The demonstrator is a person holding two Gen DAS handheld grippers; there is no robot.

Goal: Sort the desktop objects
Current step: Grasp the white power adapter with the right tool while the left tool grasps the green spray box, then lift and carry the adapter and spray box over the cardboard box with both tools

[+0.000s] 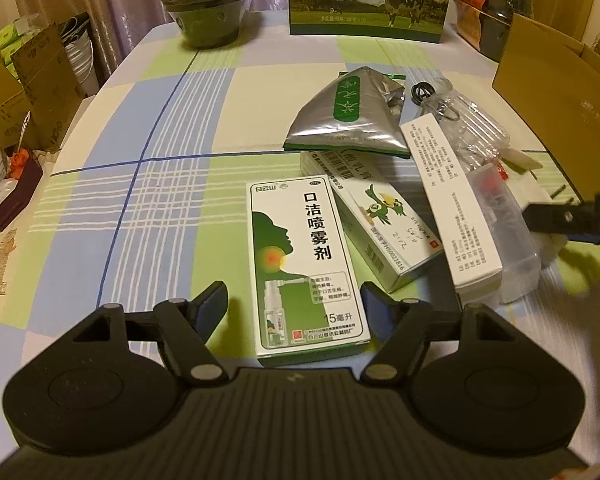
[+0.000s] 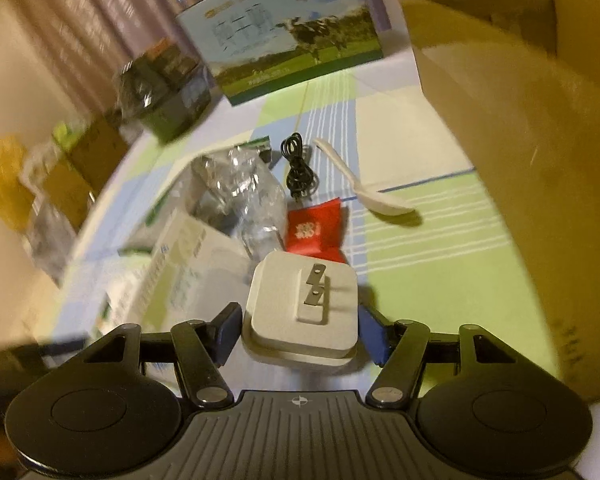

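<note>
Left gripper (image 1: 294,300): jaws stand apart either side of the green-and-white spray box (image 1: 306,268), lying flat on the table (image 1: 140,128), pads clear. Right gripper (image 2: 296,330): jaws clamp the white plug adapter (image 2: 302,312), prongs up.

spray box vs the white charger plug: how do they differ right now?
The spray box is a long, flat carton printed in green and white; the charger plug is a squat, plain white block with two metal prongs facing up. The box lies flat with the left gripper fingers clear of its sides; the plug sits tight between the right gripper fingers. Both are on the checked tablecloth.
</note>
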